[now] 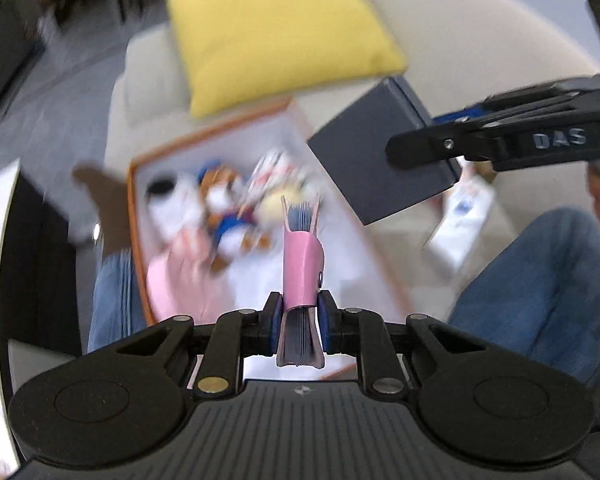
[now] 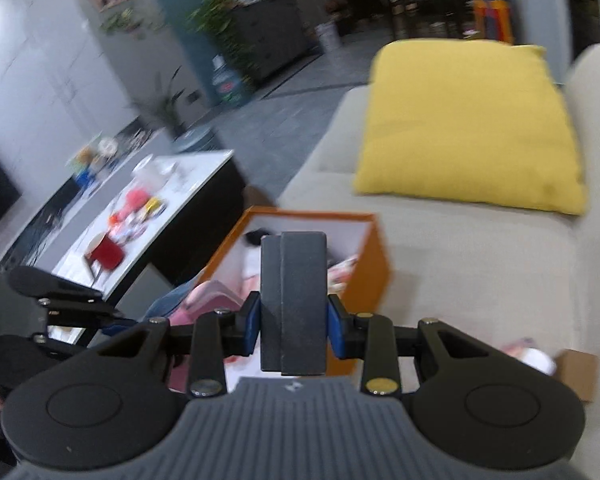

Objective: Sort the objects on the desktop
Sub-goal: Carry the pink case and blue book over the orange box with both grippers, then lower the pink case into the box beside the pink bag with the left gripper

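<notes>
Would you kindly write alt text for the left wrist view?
The left gripper is shut on a small pink notebook, held above an orange-rimmed box of blurred toys on a beige sofa. At right, the right gripper holds a dark box.

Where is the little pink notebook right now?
In the left wrist view, the pink notebook is pinched in the left gripper, held above the orange box of toys.

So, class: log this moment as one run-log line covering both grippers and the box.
left gripper: shut on pink notebook | right gripper: shut on dark box | orange box: on sofa, holds items
</notes>
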